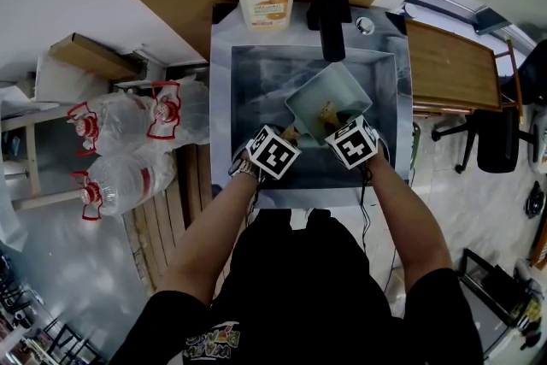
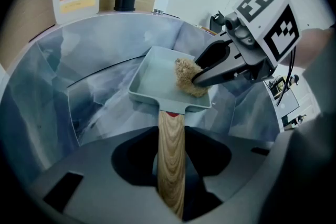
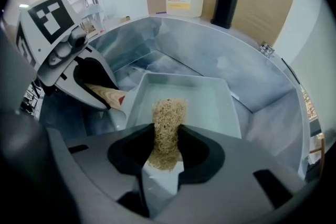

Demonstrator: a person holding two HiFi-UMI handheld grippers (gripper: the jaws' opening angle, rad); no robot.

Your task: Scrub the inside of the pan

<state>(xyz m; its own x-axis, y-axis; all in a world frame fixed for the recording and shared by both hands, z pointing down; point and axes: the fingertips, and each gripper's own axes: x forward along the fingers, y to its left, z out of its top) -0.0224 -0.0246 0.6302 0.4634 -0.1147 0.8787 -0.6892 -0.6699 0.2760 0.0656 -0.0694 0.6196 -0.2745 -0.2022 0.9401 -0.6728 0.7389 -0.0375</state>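
Fingers [image 2: 134,157] of the left gripper [image 2: 171,165] clamp the wooden handle [image 2: 171,139] of the pale green pan [image 2: 155,81], held inside the steel sink [image 2: 79,60]. The right gripper [image 3: 167,152] pinches a straw-coloured scrubber [image 3: 168,115], pressed against the pan's inner floor near the handle.

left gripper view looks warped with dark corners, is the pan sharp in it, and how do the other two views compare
Left gripper view: fisheye bend, black corners, pan sharp, soft sheen on the sink wall. Right gripper view: same bend and dark rim, scrubber crisp. Head view: curved edges too, evenly lit.
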